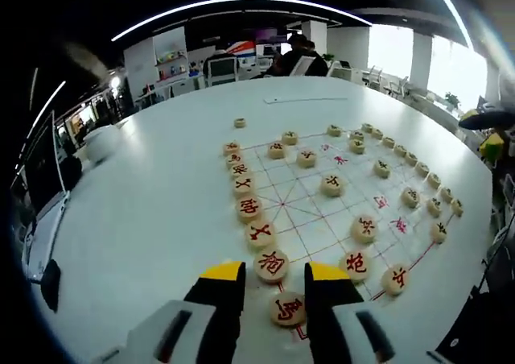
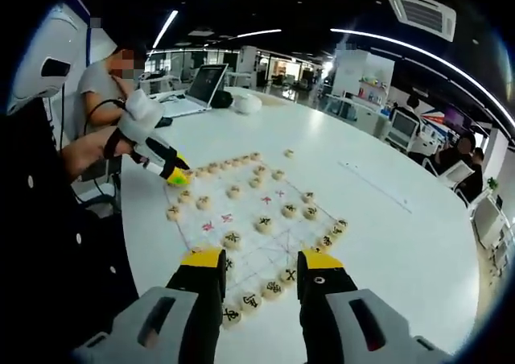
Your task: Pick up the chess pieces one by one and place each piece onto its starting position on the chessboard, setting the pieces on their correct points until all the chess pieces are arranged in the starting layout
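Note:
A paper chessboard (image 1: 302,191) with red lines lies on the round white table (image 1: 161,211). Round wooden pieces with red characters line its left edge, and black-character pieces line its right edge. My left gripper (image 1: 273,275) is open low over the near corner, with a red piece (image 1: 287,308) lying loose between its fingers and another piece (image 1: 272,265) just ahead. One lone piece (image 1: 240,122) lies off the board. In the right gripper view, my right gripper (image 2: 261,259) is open and holds nothing, hovering over the board (image 2: 257,219). The left gripper (image 2: 173,169) shows at the board's far corner.
A laptop (image 2: 201,88) and a white object (image 2: 245,102) sit on the far side of the table. The lone piece (image 2: 288,152) lies beyond the board. A seated person (image 2: 96,82) is at the left. Desks, chairs and people (image 1: 298,54) fill the background.

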The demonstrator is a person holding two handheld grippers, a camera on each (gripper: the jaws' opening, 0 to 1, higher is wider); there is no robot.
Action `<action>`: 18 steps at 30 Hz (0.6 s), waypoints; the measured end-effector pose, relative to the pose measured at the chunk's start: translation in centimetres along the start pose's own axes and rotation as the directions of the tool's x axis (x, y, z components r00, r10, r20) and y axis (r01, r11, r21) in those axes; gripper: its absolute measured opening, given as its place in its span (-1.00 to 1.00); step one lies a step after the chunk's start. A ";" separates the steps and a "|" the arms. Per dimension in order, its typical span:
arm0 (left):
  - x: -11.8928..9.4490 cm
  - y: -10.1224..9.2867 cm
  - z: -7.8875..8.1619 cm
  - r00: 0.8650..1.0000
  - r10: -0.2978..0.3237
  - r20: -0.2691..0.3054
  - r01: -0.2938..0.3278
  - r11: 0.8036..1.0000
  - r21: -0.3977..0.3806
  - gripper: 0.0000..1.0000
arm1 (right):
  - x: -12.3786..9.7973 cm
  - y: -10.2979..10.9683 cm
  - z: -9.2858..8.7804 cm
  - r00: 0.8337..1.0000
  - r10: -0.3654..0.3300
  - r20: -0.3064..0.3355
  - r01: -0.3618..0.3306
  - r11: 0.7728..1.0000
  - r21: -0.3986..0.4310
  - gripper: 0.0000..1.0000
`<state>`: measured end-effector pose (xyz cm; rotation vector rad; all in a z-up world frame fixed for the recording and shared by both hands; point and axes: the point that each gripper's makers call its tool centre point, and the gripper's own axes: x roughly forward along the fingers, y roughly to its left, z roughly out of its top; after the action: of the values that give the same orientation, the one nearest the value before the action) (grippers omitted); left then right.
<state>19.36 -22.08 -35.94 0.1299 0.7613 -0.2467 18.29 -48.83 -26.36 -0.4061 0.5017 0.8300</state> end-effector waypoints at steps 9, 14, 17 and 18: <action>-3.0 1.2 4.5 0.989 -0.041 0.140 0.019 0.988 0.154 -0.12 | -0.2 0.2 -0.3 1.000 -0.001 0.002 0.001 1.000 0.007 -0.28; -4.5 2.8 8.8 0.965 -0.097 0.245 0.039 0.972 0.232 -0.05 | -0.7 0.2 -0.6 1.000 -0.018 0.010 0.017 1.000 0.011 -0.27; -4.8 3.6 11.5 0.944 -0.132 0.302 0.052 0.964 0.259 0.04 | -1.3 -0.2 -0.6 0.998 -0.054 0.033 0.054 0.998 0.021 -0.24; -4.6 3.8 12.3 0.940 -0.142 0.311 0.055 0.961 0.273 0.05 | -1.4 -0.3 -0.7 0.997 -0.062 0.037 0.061 0.998 0.026 -0.24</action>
<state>25.37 -20.18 -23.83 0.2925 0.4000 -0.4536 17.52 -50.20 -26.03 -0.3803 0.4614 0.7700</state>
